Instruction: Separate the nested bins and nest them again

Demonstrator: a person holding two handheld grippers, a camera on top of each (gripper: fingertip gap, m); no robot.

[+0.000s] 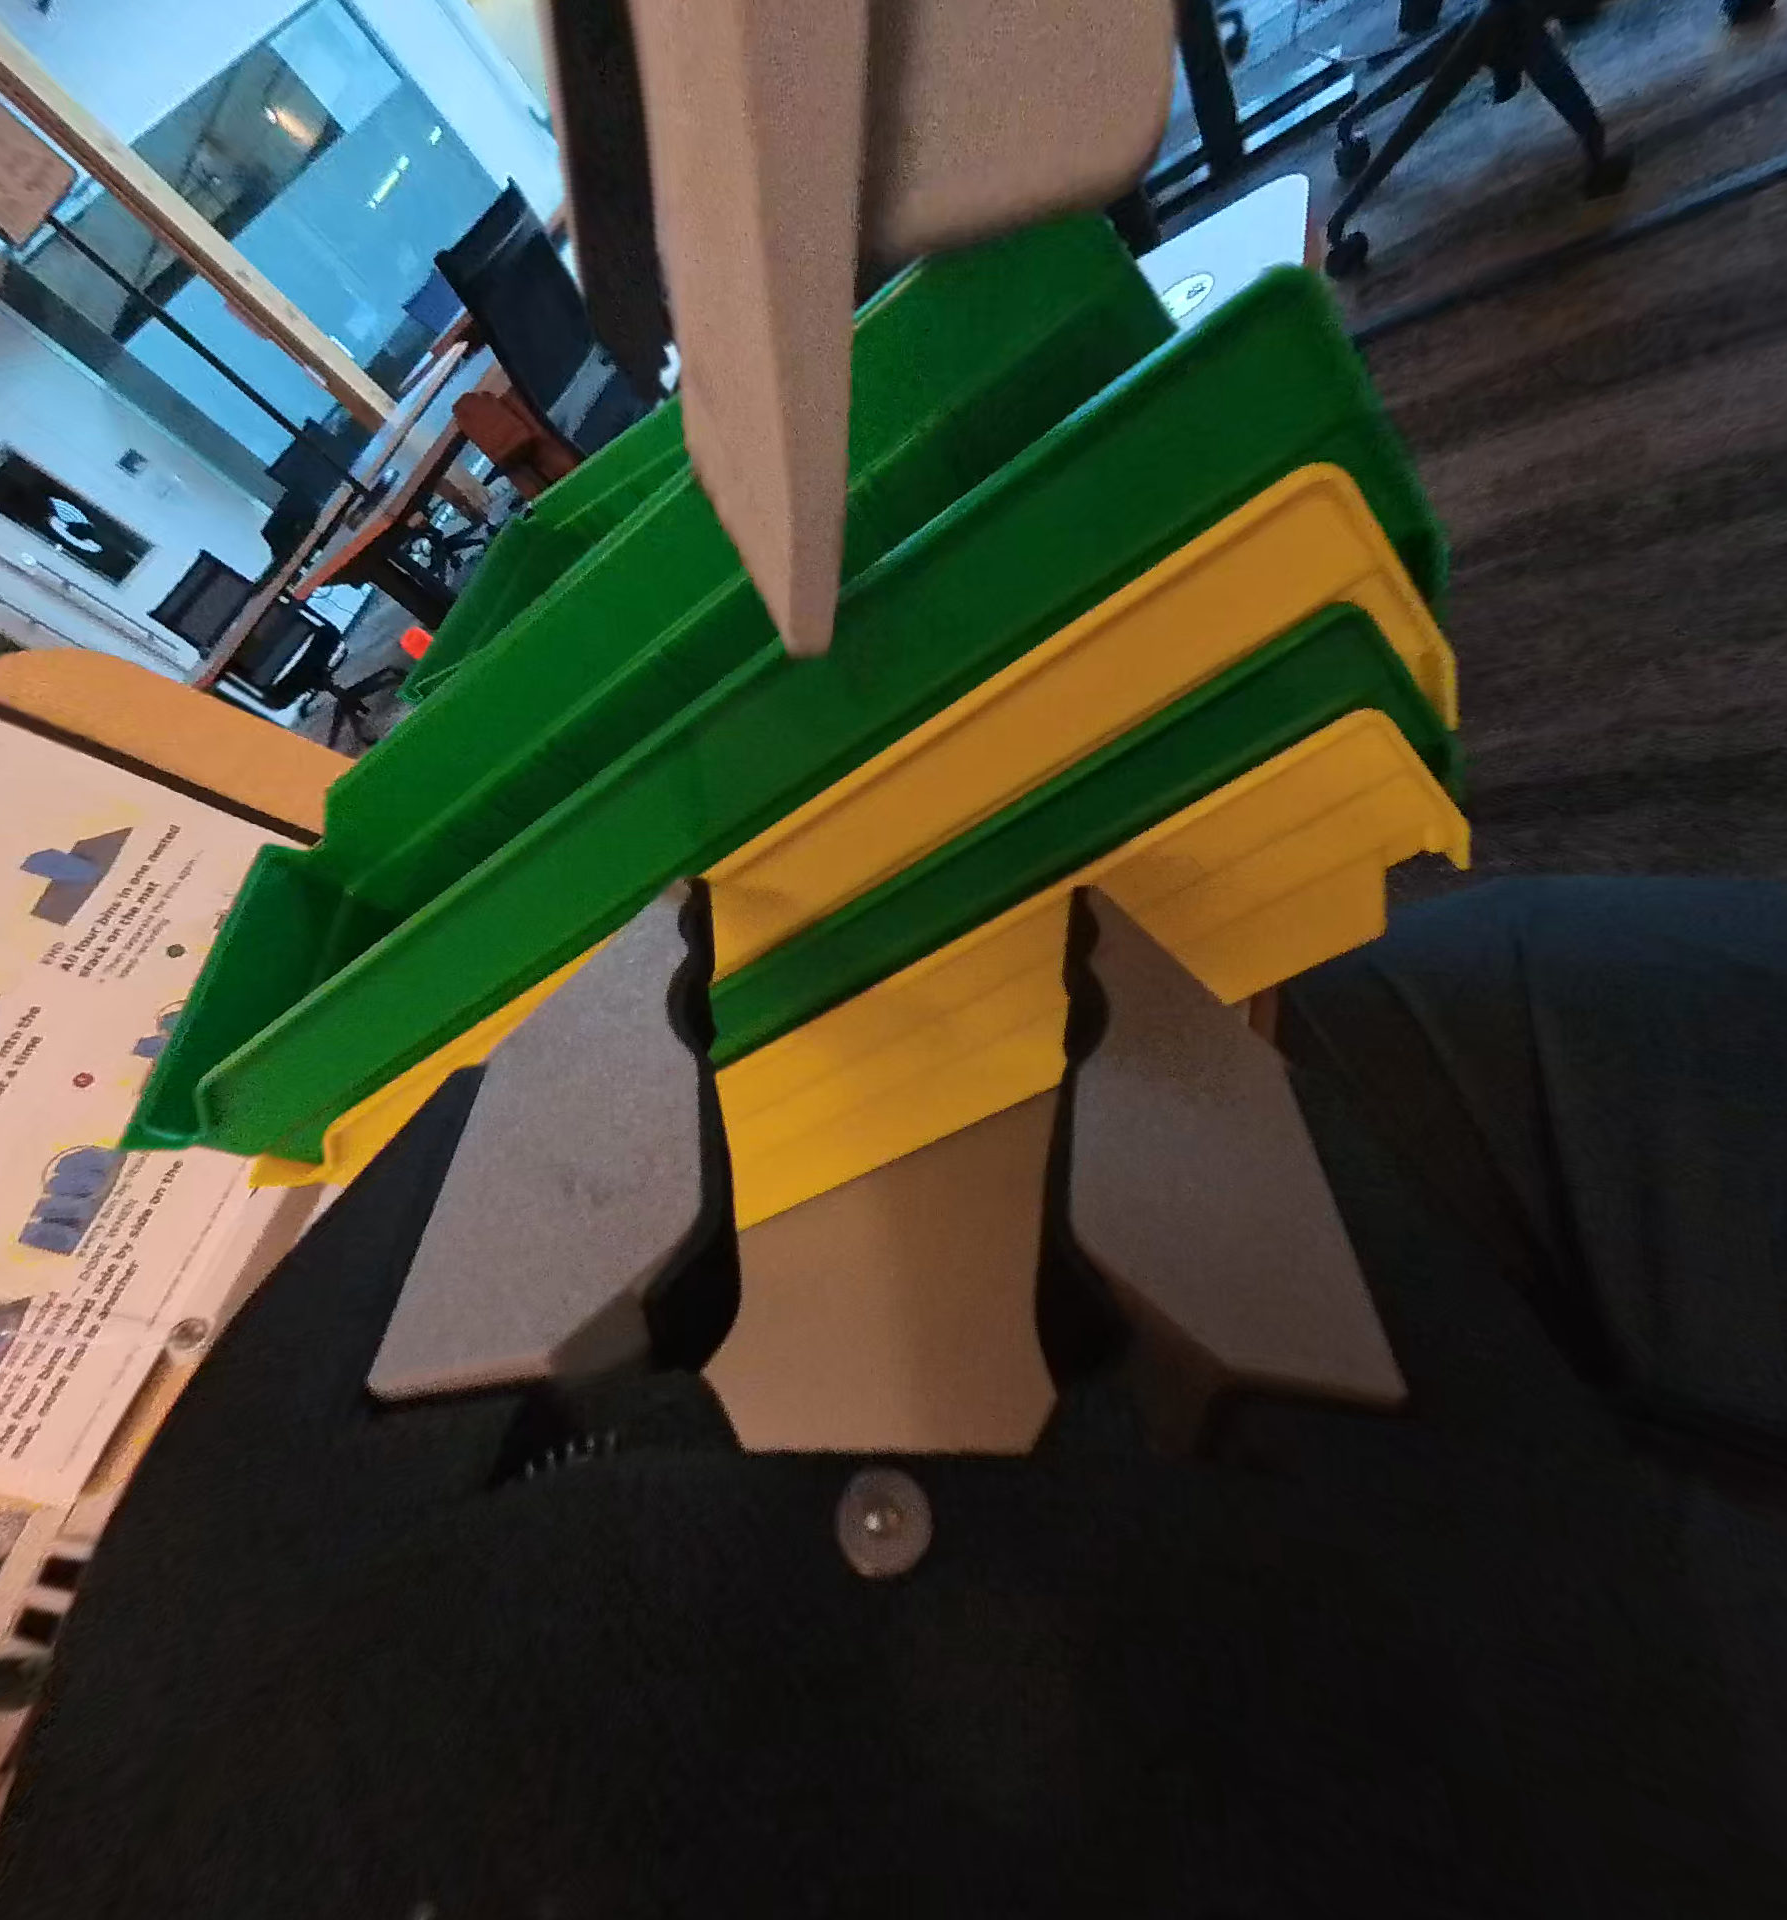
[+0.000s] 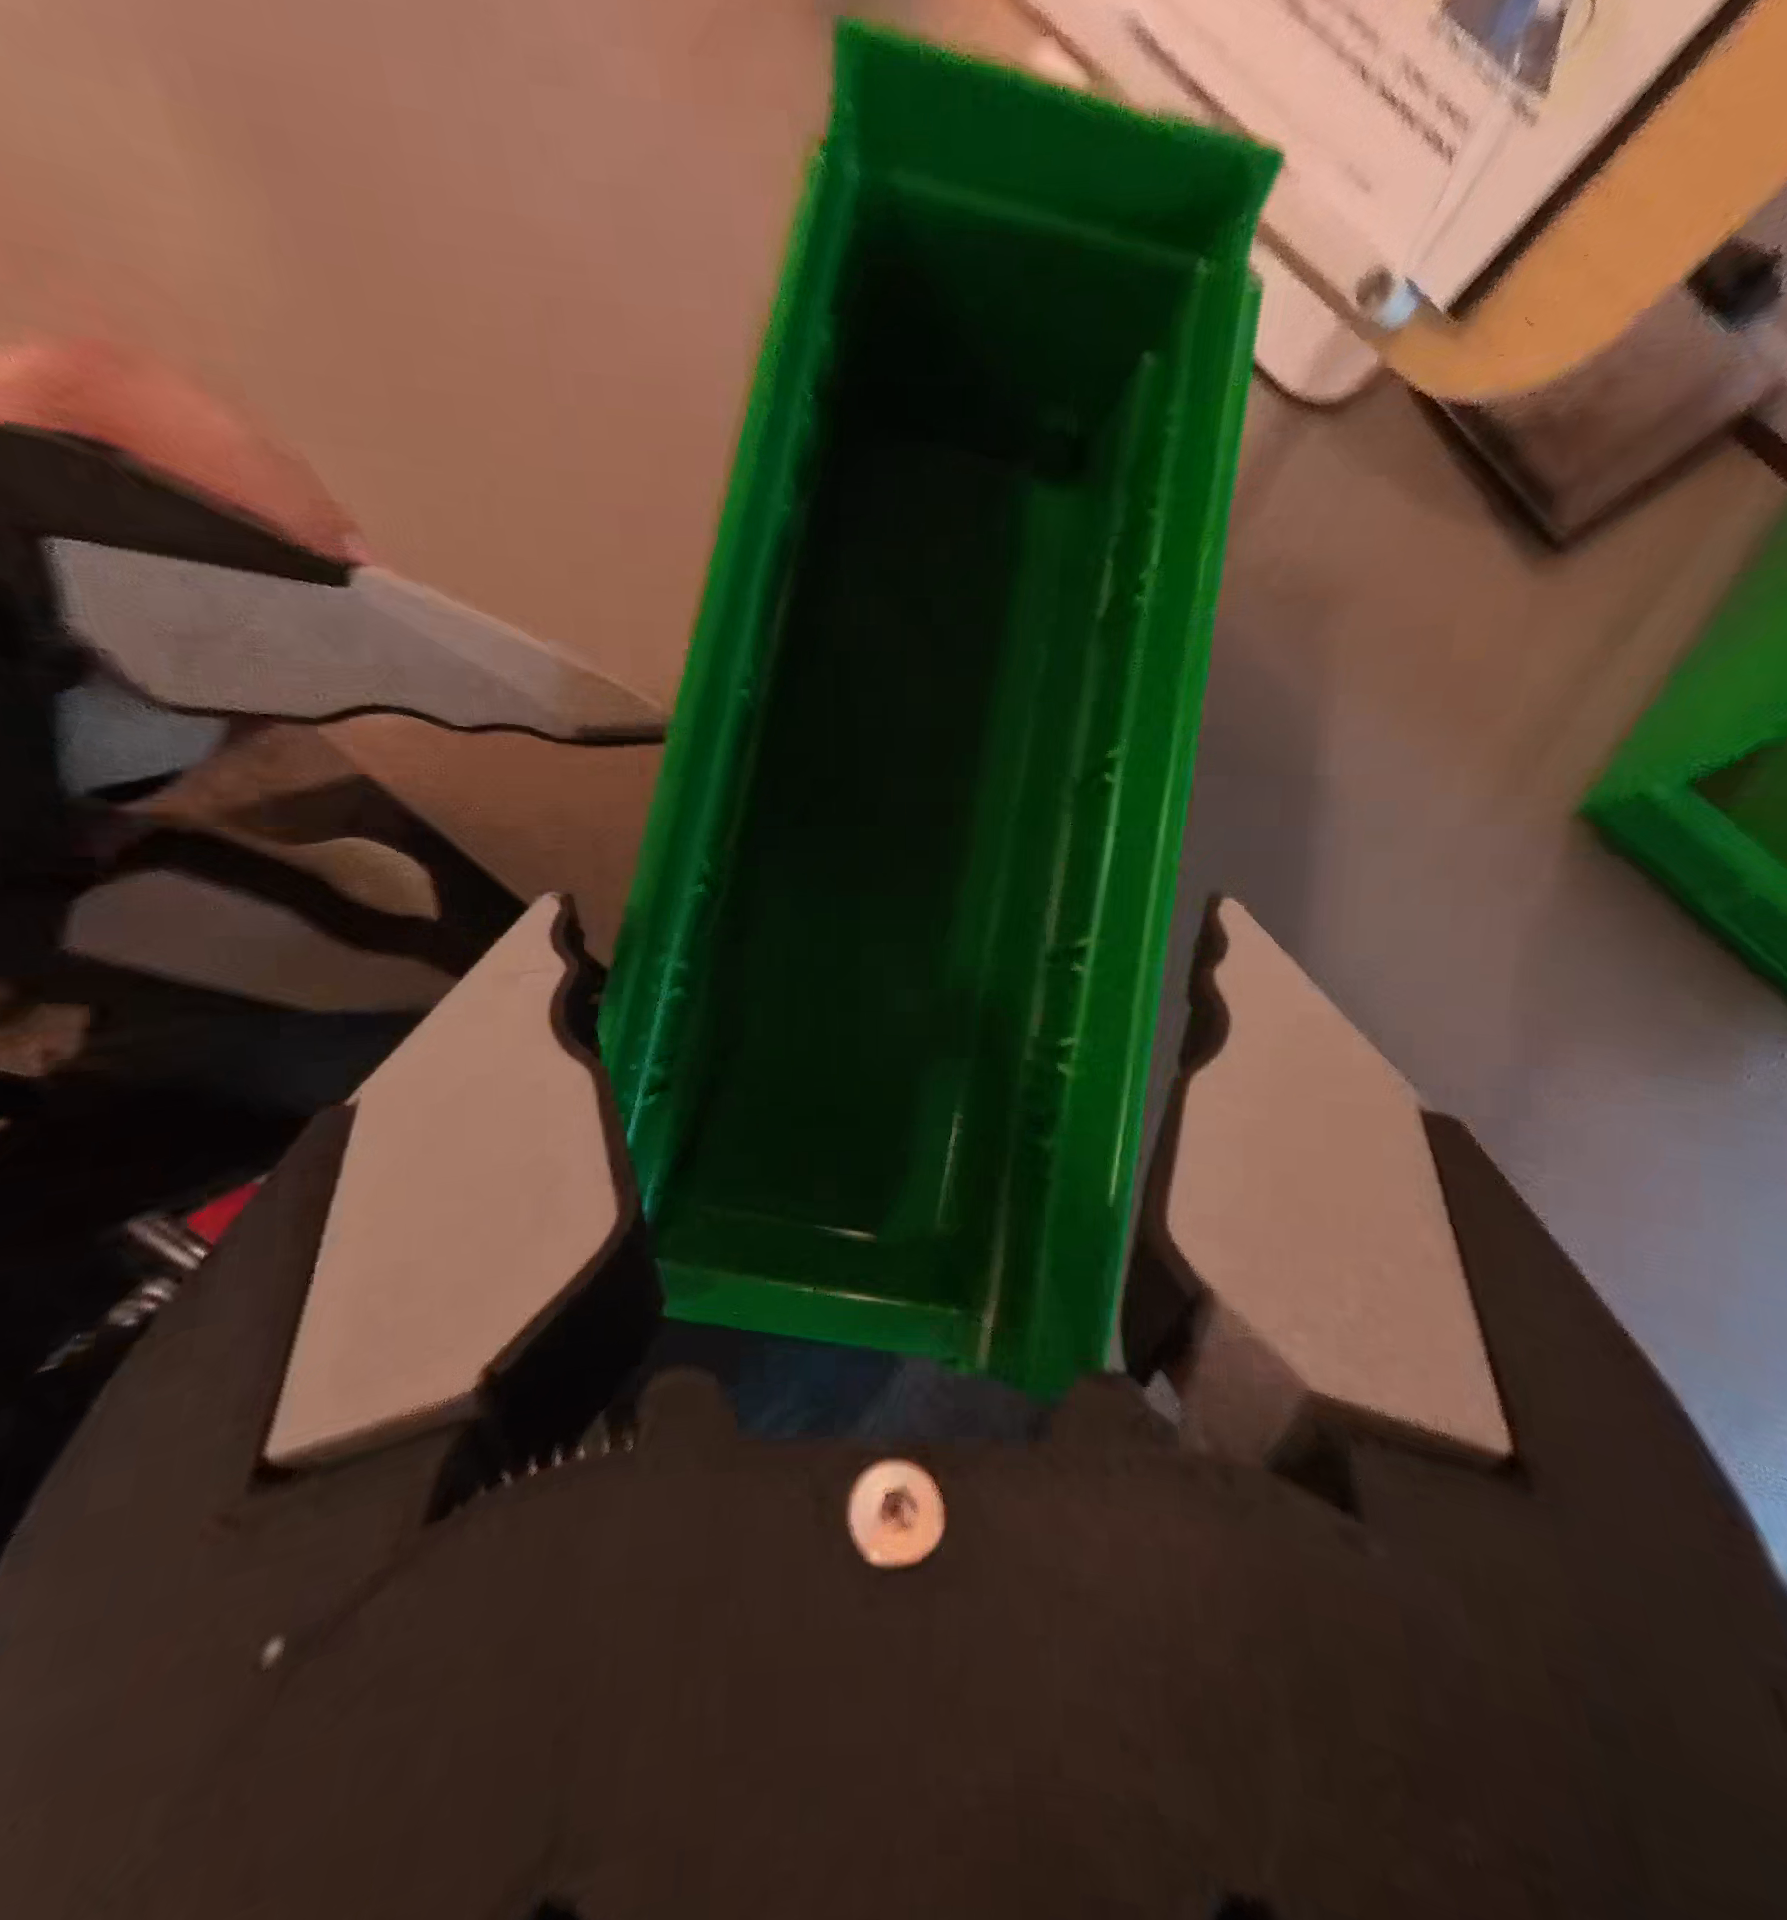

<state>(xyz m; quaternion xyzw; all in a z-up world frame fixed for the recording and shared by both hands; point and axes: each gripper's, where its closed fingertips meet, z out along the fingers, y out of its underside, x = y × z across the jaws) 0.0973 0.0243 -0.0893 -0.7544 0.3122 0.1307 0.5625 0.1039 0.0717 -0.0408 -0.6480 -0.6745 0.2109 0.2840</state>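
Nested bins held between two grippers.
Left gripper (image 1: 884,997) clamps the yellow-and-green stack (image 1: 972,748); right gripper (image 2: 889,1029) clasps the top green bin (image 2: 930,727) above that stack.

Right gripper (image 2: 894,1039): fingers set against both long sides of a green bin (image 2: 930,748), seen open from above; other gripper (image 2: 369,644) left of the bin; second green bin (image 2: 1741,790) right of it; printed sheet (image 2: 1388,114) beyond it.
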